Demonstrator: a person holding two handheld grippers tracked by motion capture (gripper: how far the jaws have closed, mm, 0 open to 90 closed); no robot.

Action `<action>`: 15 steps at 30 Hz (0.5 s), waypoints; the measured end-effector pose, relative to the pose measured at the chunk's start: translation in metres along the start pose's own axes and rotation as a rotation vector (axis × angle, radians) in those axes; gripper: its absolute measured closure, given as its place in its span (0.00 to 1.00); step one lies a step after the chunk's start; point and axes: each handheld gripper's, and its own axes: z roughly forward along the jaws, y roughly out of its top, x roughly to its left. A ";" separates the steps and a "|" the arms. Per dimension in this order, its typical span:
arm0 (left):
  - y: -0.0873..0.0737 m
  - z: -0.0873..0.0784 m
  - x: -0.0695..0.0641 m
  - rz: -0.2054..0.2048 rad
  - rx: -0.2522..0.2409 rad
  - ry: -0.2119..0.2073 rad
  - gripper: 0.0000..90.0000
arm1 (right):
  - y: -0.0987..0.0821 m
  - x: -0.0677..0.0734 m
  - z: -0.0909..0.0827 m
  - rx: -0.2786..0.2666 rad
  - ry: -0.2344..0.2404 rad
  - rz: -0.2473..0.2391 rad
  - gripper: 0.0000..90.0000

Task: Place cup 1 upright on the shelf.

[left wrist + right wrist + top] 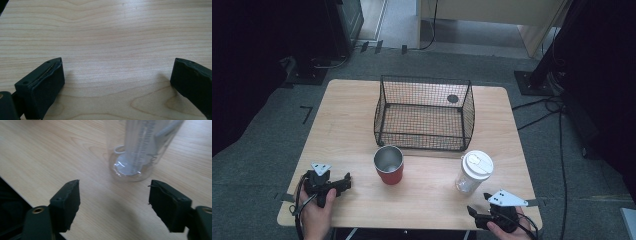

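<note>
Item: clear tumbler (473, 172) with white lid, upright at my 4 o'clock on the table (352, 125), just ahead of my right gripper (113, 202), whose jaws stand apart, gripping nothing. My left gripper (117, 82) gapes over bare wood at 8 o'clock. Also: red cup (388, 164) centre, wire basket (424, 114) at 12 o'clock.

Ahead of your right hand stands a clear plastic tumbler (473, 173) with a white lid, upright on the wooden table near its right front part. Through its wall you see grey lettering and a white straw-like piece inside. Its round base rests flat on the wood. It stands apart from the red cup (389, 165), just before the wire basket's (424, 113) front right corner
</note>
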 end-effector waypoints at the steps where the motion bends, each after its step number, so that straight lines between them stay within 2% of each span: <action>1: 0.000 0.000 0.000 0.000 0.000 0.000 0.00 | 0.000 0.000 0.000 0.000 0.000 0.000 0.32; 2: 0.000 0.000 0.000 0.000 0.000 0.000 0.00 | 0.001 0.003 -0.001 0.002 0.017 -0.014 0.37; 6: 0.000 0.000 0.000 0.000 0.000 0.000 0.00 | 0.003 0.008 -0.002 0.009 0.055 -0.028 0.41; 9: 0.000 0.000 0.000 0.000 0.000 0.000 0.00 | 0.006 0.016 -0.003 0.023 0.115 -0.052 0.47; 15: 0.000 0.000 0.000 0.000 0.000 0.000 0.00 | 0.012 0.026 -0.004 0.020 0.157 -0.075 0.49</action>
